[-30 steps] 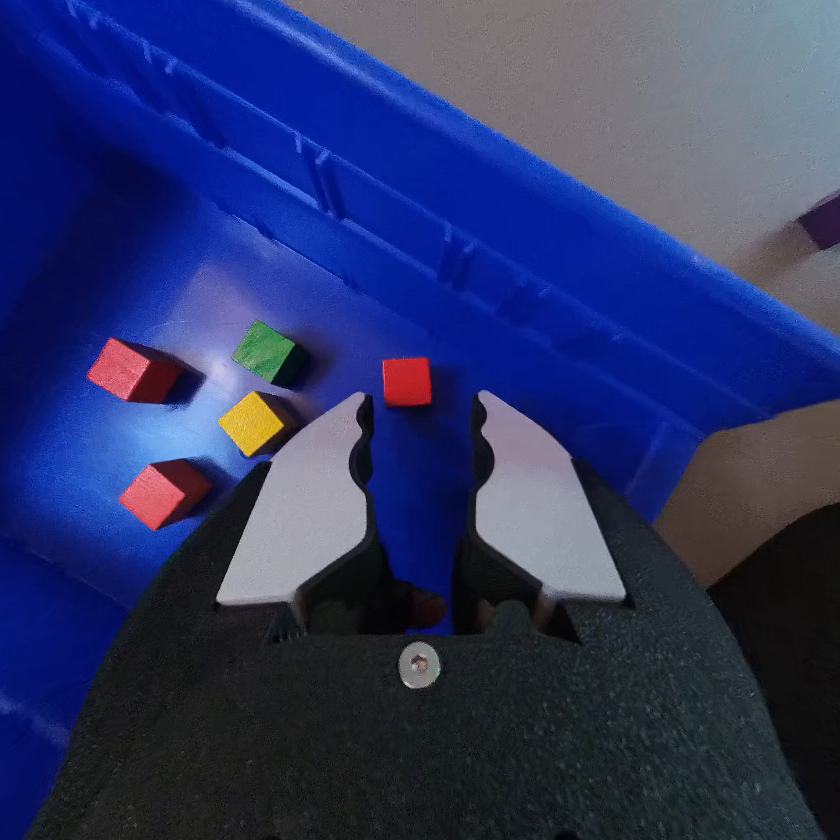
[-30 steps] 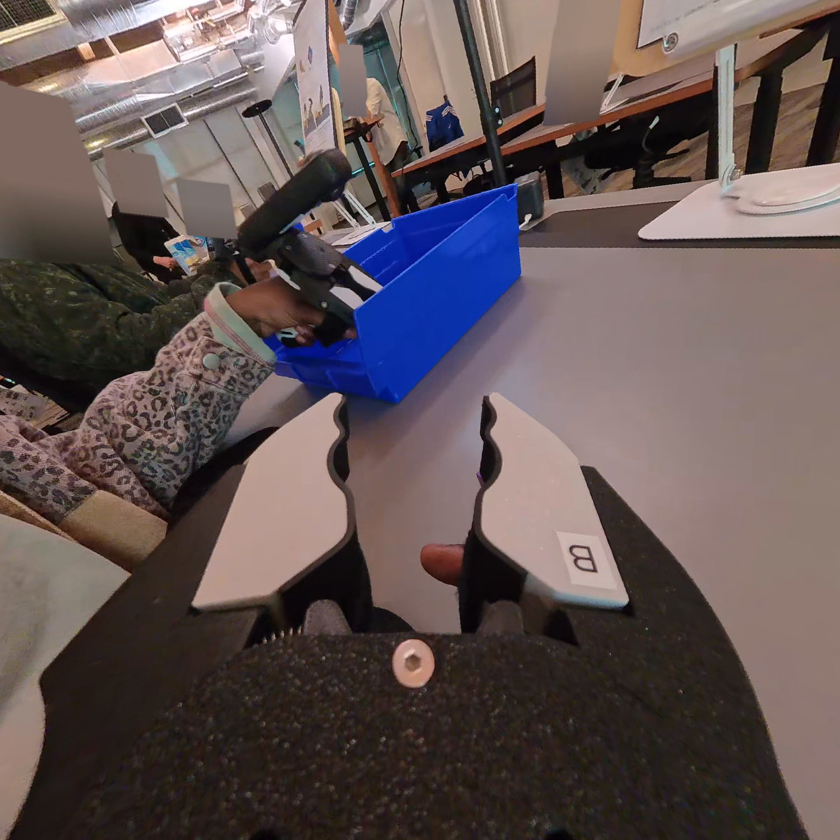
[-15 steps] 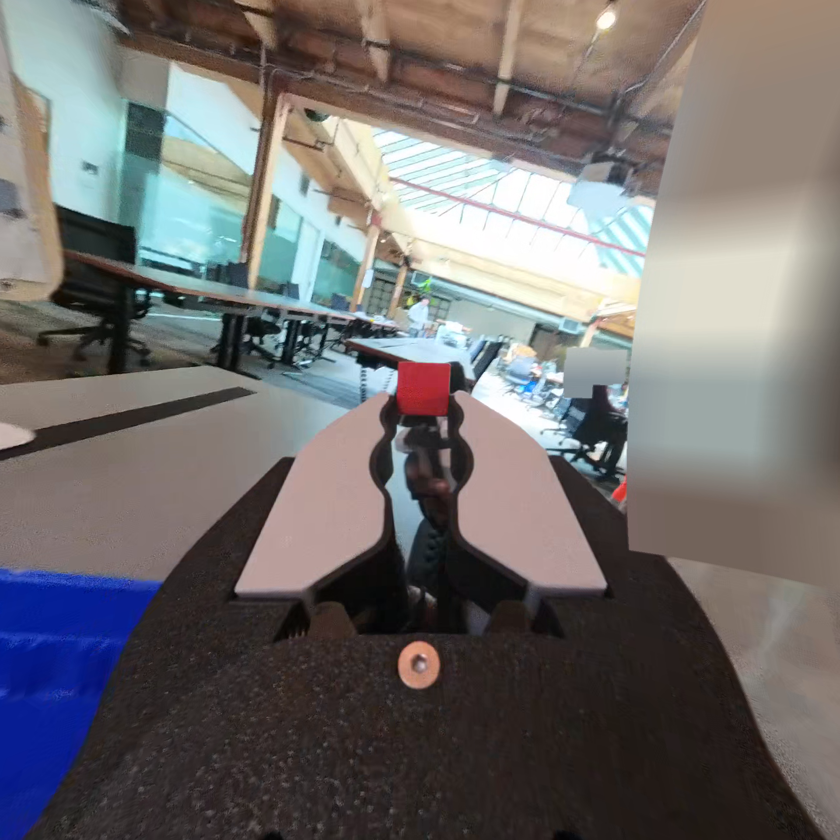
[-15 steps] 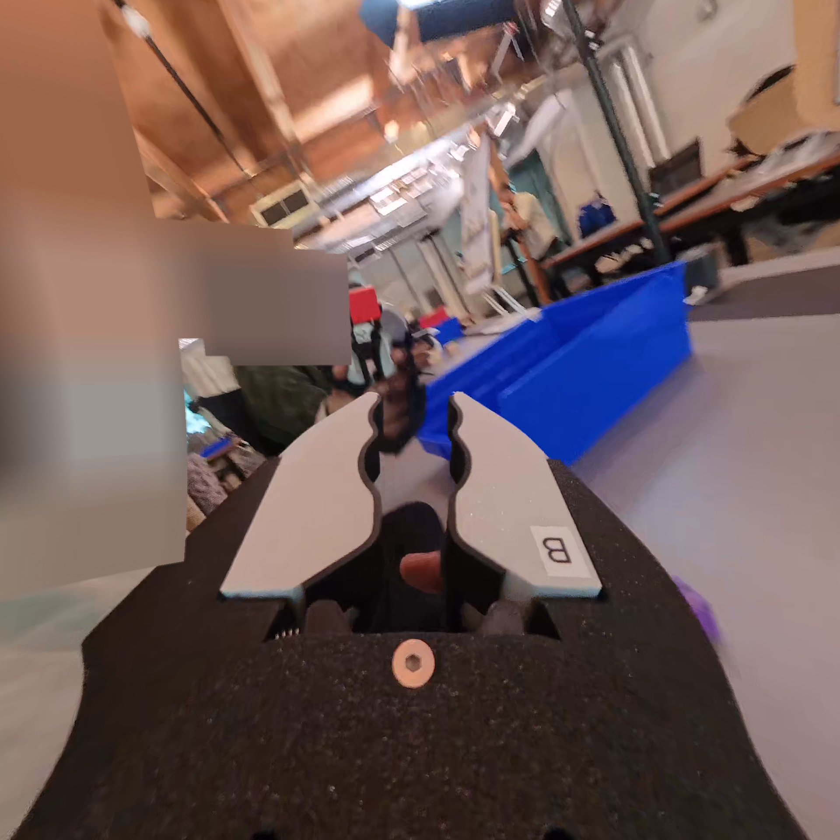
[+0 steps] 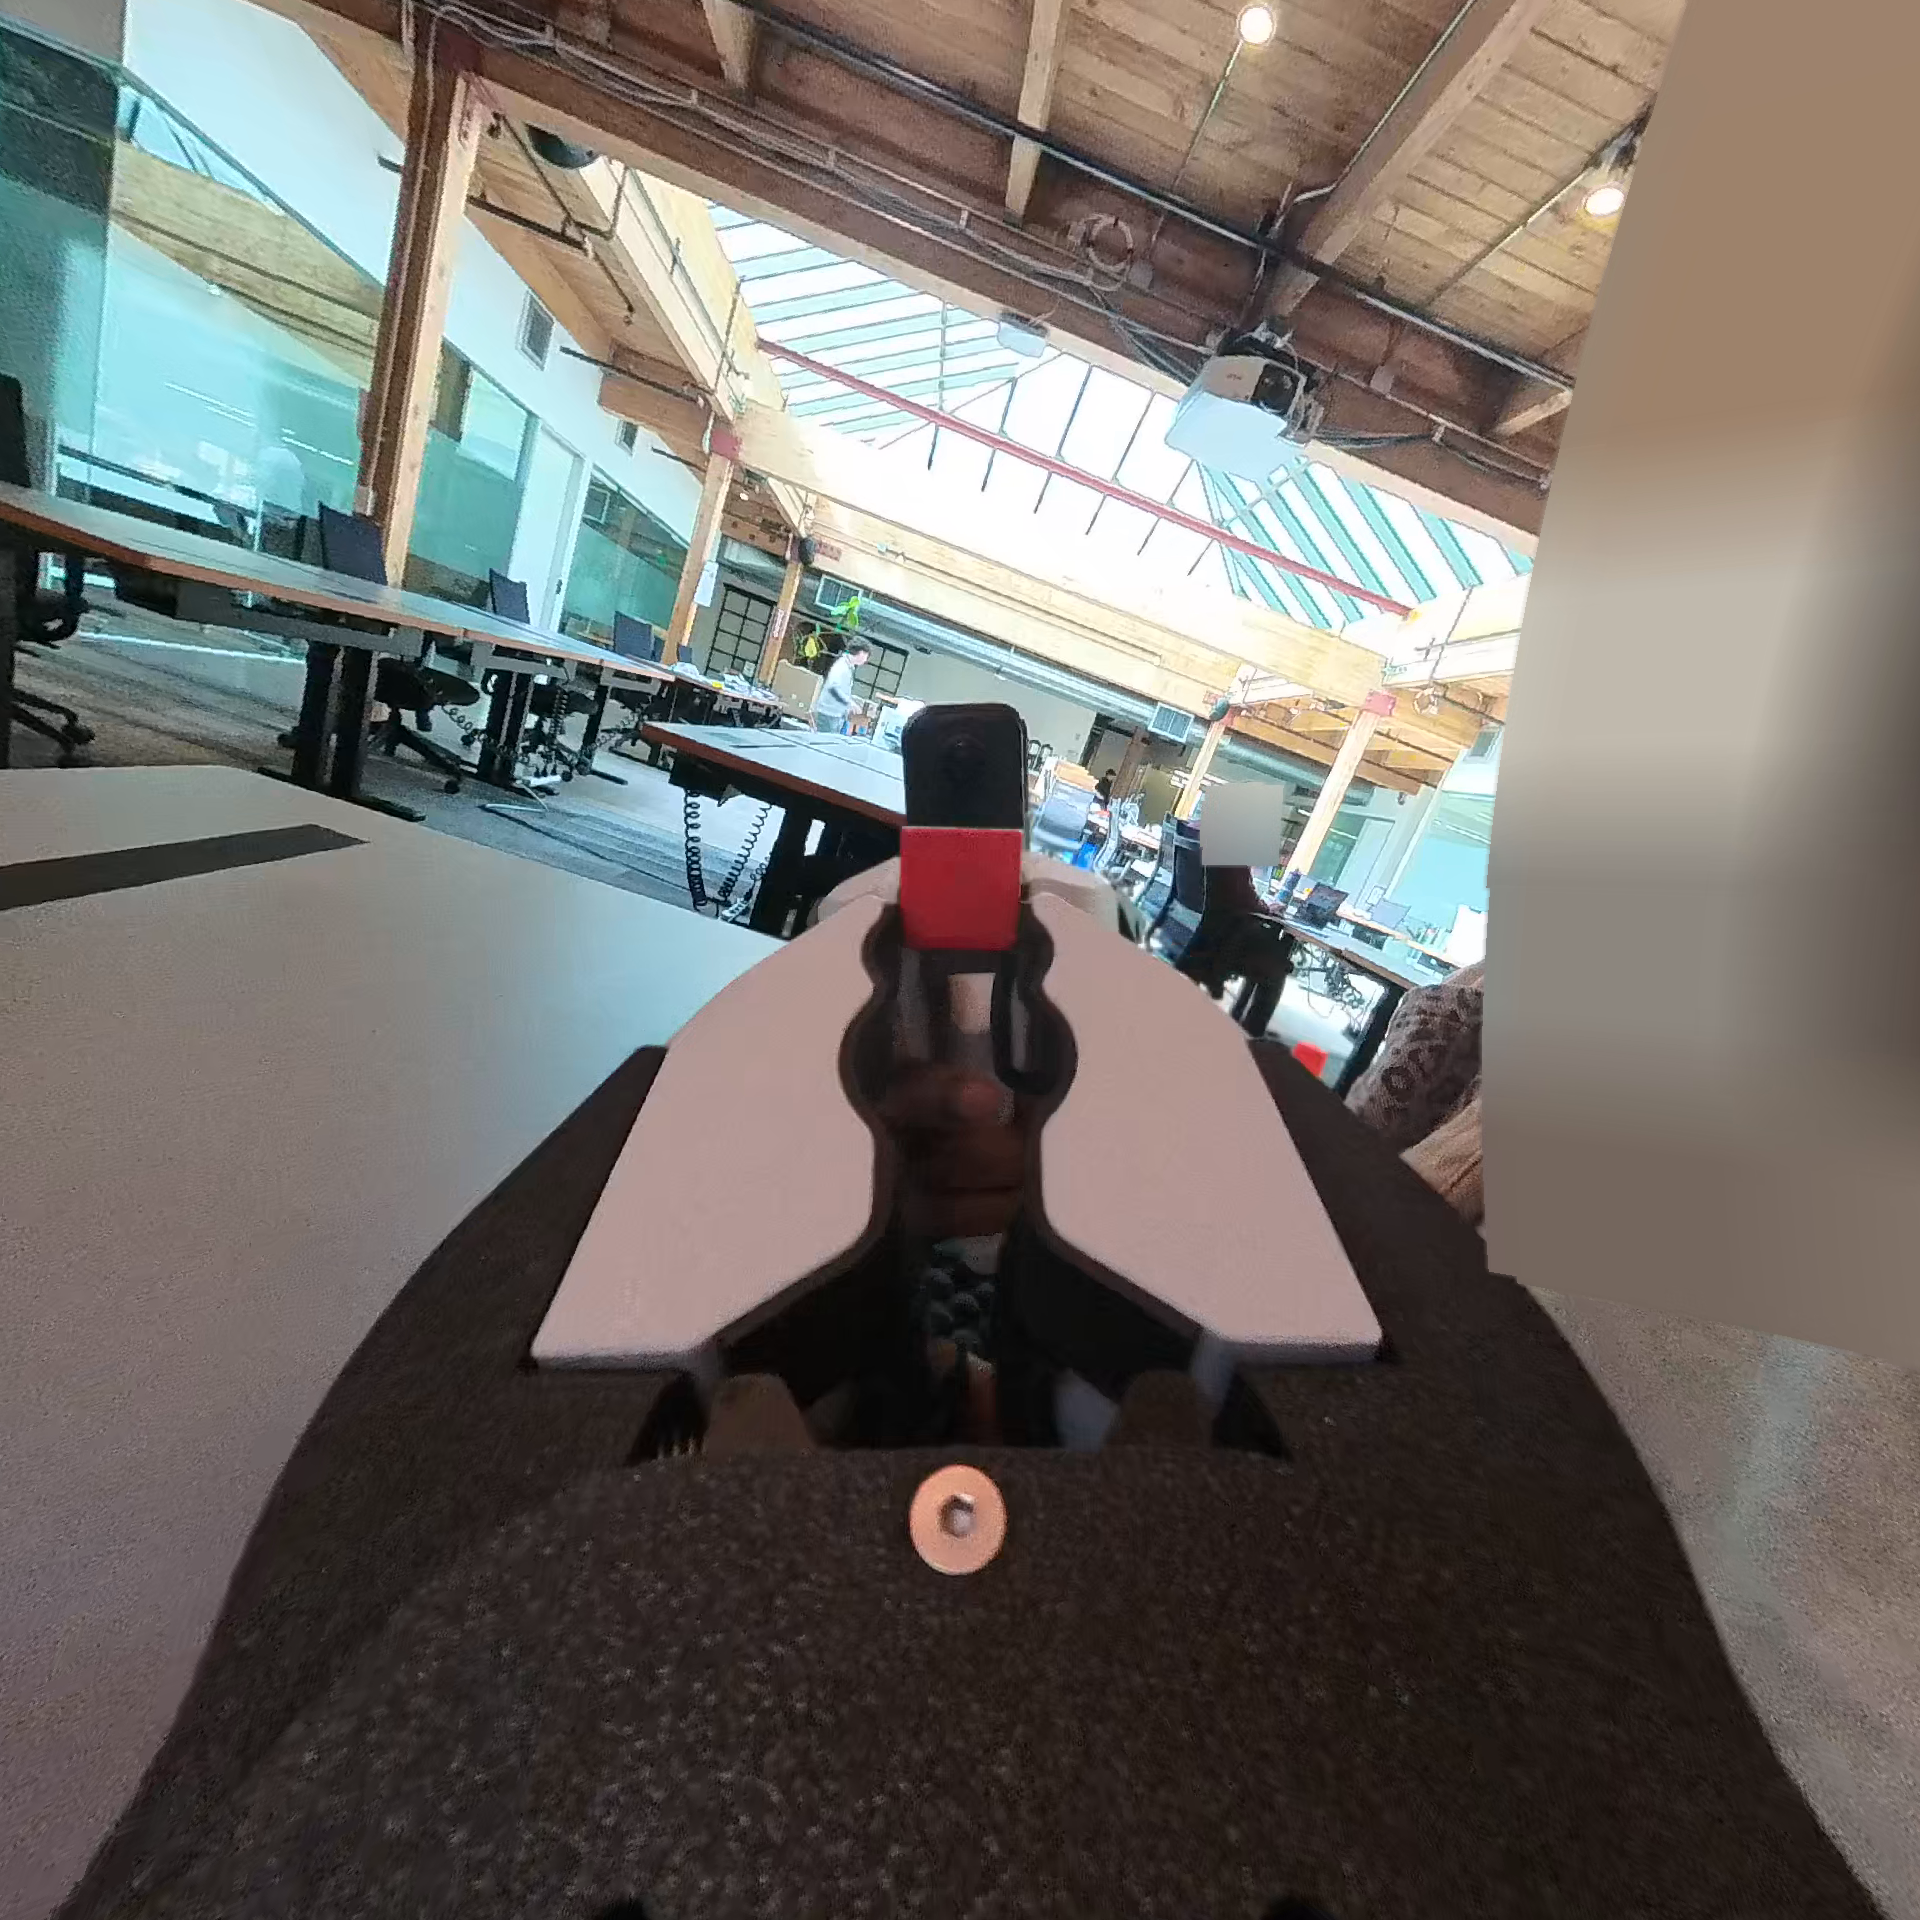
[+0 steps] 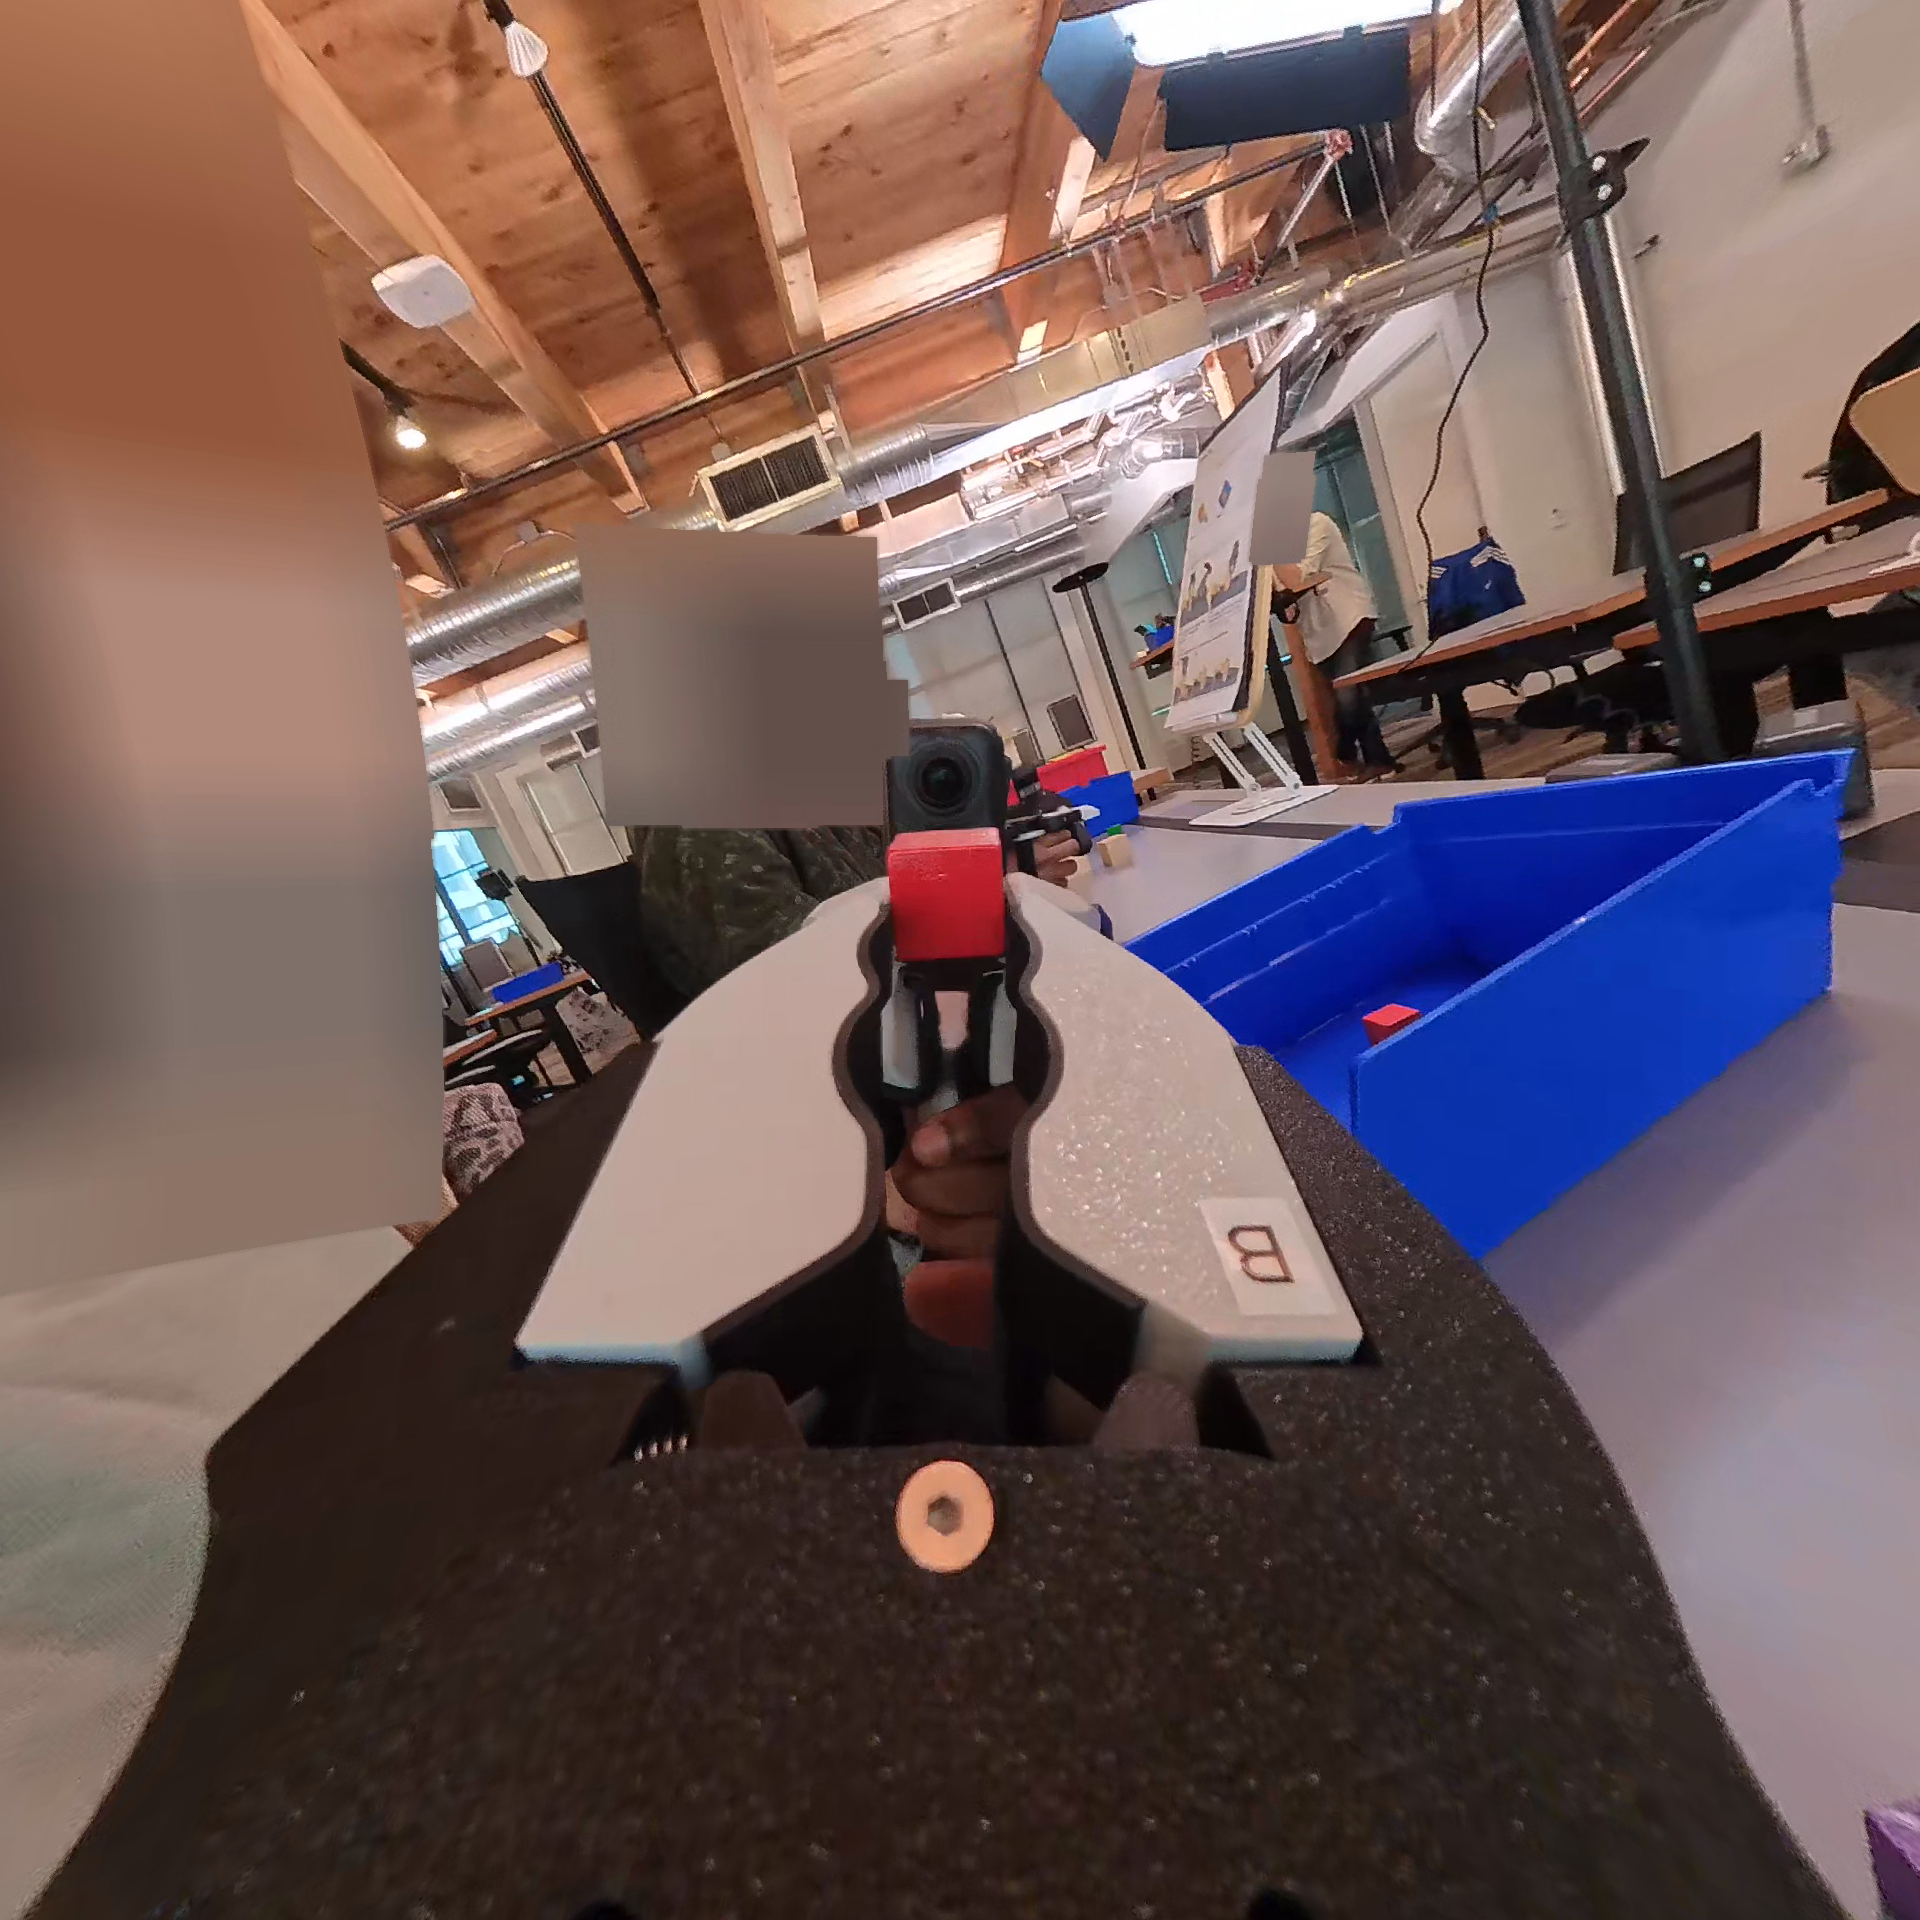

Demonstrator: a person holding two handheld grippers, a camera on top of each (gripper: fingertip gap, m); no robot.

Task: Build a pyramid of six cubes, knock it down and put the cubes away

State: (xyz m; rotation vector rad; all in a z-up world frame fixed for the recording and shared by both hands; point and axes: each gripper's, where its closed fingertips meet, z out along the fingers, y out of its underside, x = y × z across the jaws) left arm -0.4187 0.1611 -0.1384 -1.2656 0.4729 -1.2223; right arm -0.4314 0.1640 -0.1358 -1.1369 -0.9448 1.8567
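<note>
Cube grip first: the red cube (image 5: 958,888) sits off the surface, to the left of the blue bin (image 6: 1600,997) as the right wrist view shows it, pinched at the very tips of the left tool (image 5: 958,920), which is clenched on its side faces. The right tool (image 6: 945,925) faces it head-on. Its fingers also press both sides of the same cube, so both tools appear to be grasping it at once. Each hold is shallow, at the tips only, with the cube square between the fingers.

Inside the bin lies a second small red block (image 6: 1390,1023). The grey surface (image 6: 1714,1299) carries the bin, and a purple block (image 6: 1896,1860) sits on it well apart from the bin, at the near corner.

A white sticker (image 6: 1262,1268) with one printed character is on the right tool's finger. A poster board (image 6: 1226,582) stands beyond the bin, its print too small to read.
</note>
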